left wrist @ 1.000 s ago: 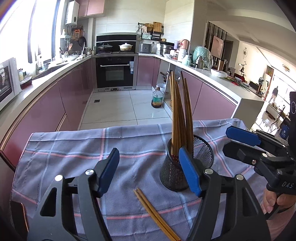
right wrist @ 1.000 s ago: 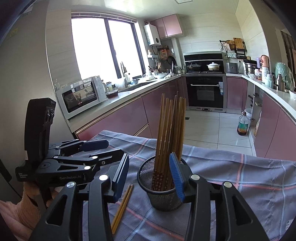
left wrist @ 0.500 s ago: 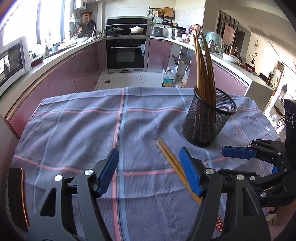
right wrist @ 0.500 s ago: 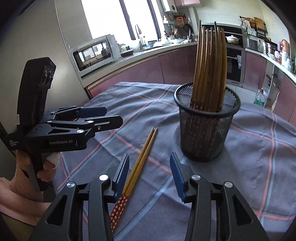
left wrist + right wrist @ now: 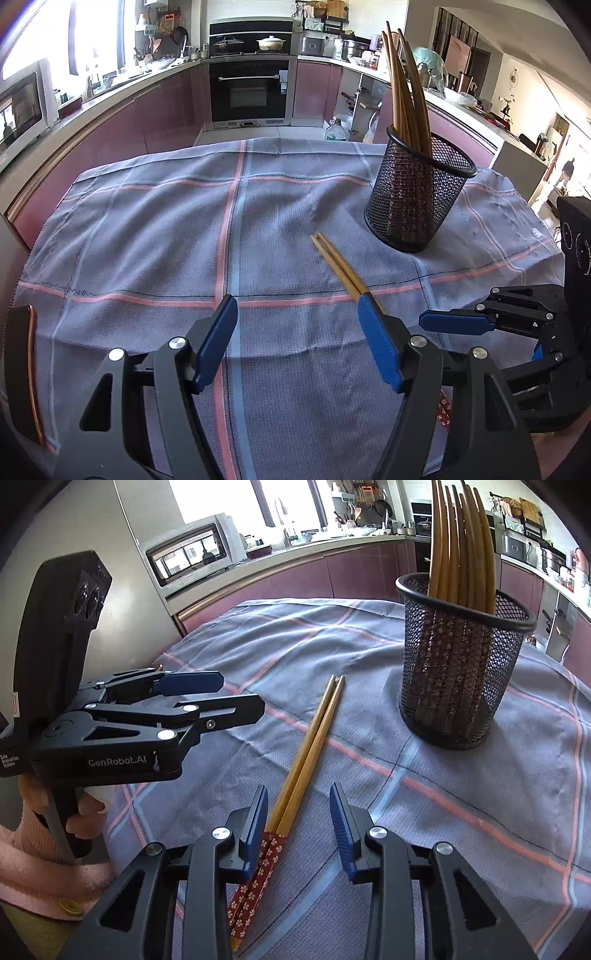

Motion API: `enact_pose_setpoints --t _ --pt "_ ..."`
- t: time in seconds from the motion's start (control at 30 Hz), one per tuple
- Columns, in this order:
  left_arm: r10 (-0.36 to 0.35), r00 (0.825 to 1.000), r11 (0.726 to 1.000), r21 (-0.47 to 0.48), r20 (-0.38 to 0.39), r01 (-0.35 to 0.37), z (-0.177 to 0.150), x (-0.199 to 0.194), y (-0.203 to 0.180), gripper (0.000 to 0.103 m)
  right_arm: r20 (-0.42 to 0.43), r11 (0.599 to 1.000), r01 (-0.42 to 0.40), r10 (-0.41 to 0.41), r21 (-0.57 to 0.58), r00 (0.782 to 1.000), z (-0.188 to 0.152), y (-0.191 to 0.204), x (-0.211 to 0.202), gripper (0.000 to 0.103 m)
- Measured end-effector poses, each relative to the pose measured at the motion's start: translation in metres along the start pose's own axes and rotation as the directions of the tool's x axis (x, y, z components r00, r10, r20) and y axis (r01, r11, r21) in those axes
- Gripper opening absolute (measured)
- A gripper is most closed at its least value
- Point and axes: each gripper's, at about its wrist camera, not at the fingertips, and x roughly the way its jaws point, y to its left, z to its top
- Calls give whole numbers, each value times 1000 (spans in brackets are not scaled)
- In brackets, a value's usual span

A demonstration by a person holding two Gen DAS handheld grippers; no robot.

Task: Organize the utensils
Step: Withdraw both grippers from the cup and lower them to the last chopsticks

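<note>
A pair of wooden chopsticks (image 5: 314, 738) with red flowered ends lies loose on the checked cloth (image 5: 480, 812). My right gripper (image 5: 299, 797) hangs low over the red ends with its jaws closing. The pair lies between the fingers, close to the left pad, and the right pad stands clear of it. A black mesh holder (image 5: 458, 679) full of several brown chopsticks stands upright beyond. My left gripper (image 5: 295, 314) is open over bare cloth, and the loose chopsticks (image 5: 336, 266) run under its right finger. The mesh holder (image 5: 417, 199) stands further back on the right.
The cloth-covered table drops off at its far edge (image 5: 258, 142) toward a tiled floor and purple cabinets. A microwave (image 5: 192, 554) sits on the counter at left. A dark flat object with a copper rim (image 5: 20, 369) lies at the table's left edge.
Both grippers have sunk toward the table and tipped downward. The right gripper has come over the red ends of the loose chopsticks and its jaws have narrowed.
</note>
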Motion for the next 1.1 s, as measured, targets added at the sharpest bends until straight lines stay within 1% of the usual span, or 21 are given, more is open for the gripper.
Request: enact_pose_setpoints --t 0.07,0.23,0.37,0.77,1.03,1.1 --pt "0 1000 1000 0 -5 0 -1 1 0 67 -4 1000 7 -7 -1 1000 -2 0 1 29" --pt "-2 1000 1000 6 -15 2 -3 4 -2 67 -5 1000 9 -9 10 1000 -3 -2 1 27" --pt "-7 1000 1000 13 -16 7 -2 6 -4 67 -2 1000 16 -16 19 1000 -3 -4 0 22" --pt "-25 999 998 56 -37 27 -4 17 -20 67 -2 999 26 -26 41 1000 -5 -12 -4 22" --pt "-44 996 996 77 -78 50 -3 33 -31 62 0 998 30 -30 64 1000 -5 -18 -3 22" --pt "-51 994 995 79 -93 58 -3 39 -33 59 0 997 29 -29 66 1000 -4 -19 -2 22"
